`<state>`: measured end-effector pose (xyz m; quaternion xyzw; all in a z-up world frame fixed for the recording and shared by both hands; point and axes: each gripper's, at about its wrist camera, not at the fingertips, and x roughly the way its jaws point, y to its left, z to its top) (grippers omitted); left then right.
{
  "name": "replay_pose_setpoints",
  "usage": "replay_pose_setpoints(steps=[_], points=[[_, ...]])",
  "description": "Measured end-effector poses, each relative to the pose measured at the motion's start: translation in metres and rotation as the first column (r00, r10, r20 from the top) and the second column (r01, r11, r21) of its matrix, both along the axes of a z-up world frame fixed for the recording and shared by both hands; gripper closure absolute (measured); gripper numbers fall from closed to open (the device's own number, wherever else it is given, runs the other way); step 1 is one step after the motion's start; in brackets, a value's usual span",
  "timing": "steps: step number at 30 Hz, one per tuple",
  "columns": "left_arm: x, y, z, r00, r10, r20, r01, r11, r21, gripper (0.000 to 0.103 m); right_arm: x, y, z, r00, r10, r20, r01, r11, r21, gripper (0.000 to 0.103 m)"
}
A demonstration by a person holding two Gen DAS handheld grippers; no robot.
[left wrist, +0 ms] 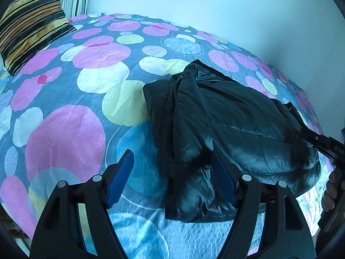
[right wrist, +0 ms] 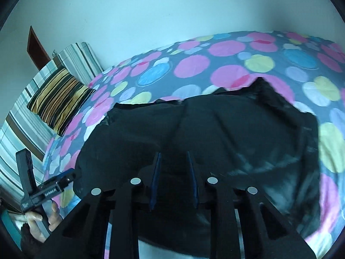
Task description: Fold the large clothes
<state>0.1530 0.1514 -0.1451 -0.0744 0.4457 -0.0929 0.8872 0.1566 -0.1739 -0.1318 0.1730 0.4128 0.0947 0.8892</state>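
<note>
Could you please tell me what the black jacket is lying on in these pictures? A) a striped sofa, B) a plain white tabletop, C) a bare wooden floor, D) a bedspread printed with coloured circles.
D: the folded black jacket rests on the bedspread, whose grey ground is covered with pink, yellow, blue and white circles; a striped cushion lies at its far corner.

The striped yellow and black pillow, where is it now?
The striped yellow and black pillow lies at the far left corner of the dotted bedsheet, against the wall, away from the black padded jacket.
</note>
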Motion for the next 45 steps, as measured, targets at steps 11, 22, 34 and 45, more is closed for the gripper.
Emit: replay_pose_setpoints(steps=[11,22,34,45], points=[[0.033,0.004,-0.009,0.999,-0.011,-0.046,0.008,0.998,-0.065,0.019,0.037,0.031,-0.052,0.983,0.049,-0.179,-0.050,0.999,0.001,0.081],[0.074,-0.008,-0.026,0.988,-0.074,-0.137,0.064,0.995,-0.073,0.019,0.039,0.035,-0.057,0.984,0.055,-0.171,-0.060,0.998,-0.028,0.081],[0.077,-0.023,-0.014,0.981,-0.160,-0.111,0.144,0.980,-0.137,0.077,0.039,0.041,-0.059,0.987,0.047,-0.157,-0.058,0.996,-0.067,0.081],[0.065,-0.036,0.028,0.986,-0.167,-0.028,0.162,0.980,-0.117,0.084,0.039,0.043,-0.060,0.987,0.047,-0.152,-0.061,0.994,-0.090,0.081]])
